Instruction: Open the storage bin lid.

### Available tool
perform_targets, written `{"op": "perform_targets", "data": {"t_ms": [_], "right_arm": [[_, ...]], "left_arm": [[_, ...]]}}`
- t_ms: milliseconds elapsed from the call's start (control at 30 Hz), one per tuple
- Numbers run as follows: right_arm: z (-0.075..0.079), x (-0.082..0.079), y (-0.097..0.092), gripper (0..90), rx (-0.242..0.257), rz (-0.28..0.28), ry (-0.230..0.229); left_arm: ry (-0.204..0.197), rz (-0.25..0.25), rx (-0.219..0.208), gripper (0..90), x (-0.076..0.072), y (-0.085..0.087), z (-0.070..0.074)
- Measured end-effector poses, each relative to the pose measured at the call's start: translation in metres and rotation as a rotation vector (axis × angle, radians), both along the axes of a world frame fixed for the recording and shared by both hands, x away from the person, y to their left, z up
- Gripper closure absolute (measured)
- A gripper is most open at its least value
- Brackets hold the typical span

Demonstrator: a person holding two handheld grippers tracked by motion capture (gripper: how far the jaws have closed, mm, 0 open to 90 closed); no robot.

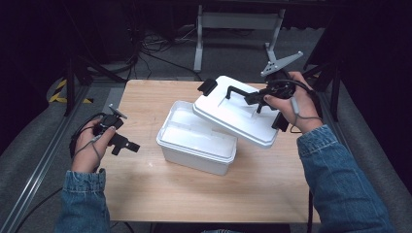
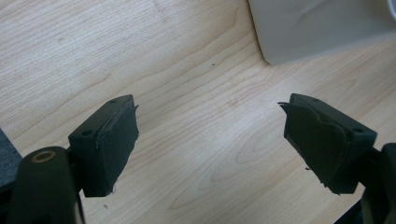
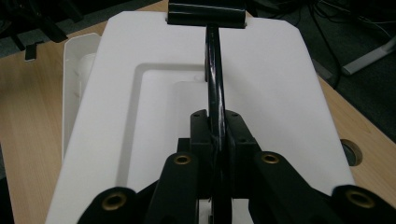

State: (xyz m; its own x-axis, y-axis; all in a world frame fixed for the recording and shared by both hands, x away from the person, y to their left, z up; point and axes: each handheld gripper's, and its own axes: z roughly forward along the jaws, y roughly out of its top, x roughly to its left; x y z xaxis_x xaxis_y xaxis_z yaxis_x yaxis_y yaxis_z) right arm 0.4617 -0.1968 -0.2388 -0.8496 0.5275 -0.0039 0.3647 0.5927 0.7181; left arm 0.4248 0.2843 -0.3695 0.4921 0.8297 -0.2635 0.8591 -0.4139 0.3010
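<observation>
The left gripper [image 1: 127, 144] rests released on bare surface [image 1: 145, 194], apart from the white box [image 1: 194, 145]. The right gripper [image 1: 250, 98] is clenched on the black handle [image 3: 214, 70] of the lid [image 1: 233, 119], held tilted above the box's right edge.

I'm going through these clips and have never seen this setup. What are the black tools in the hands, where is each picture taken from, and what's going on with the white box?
A person holds a two-jaw gripper in each hand at a wooden table. One camera looks down from above; the other two ride on the grippers. The right gripper is shut on the black handle of a white lid, held tilted over the open white box. The left gripper is open above bare wood, beside the box.
</observation>
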Motion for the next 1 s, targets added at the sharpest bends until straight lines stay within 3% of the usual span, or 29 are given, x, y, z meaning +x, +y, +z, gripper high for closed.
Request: {"op": "perform_targets", "data": {"t_ms": [633, 833, 1000], "right_arm": [[-0.010, 0.007, -0.046, 84.3, -0.006, -0.168, 0.009], [-0.019, 0.015, -0.064, 84.3, -0.030, -0.280, 0.033], [-0.028, 0.020, -0.074, 84.3, -0.047, -0.323, 0.024]], "left_arm": [[0.014, 0.004, 0.002, 18.3, 0.001, 0.000, -0.003], [0.014, 0.015, 0.004, 18.4, 0.002, 0.002, -0.005], [0.021, 0.010, 0.006, 18.3, 0.003, 0.001, -0.006]]}}
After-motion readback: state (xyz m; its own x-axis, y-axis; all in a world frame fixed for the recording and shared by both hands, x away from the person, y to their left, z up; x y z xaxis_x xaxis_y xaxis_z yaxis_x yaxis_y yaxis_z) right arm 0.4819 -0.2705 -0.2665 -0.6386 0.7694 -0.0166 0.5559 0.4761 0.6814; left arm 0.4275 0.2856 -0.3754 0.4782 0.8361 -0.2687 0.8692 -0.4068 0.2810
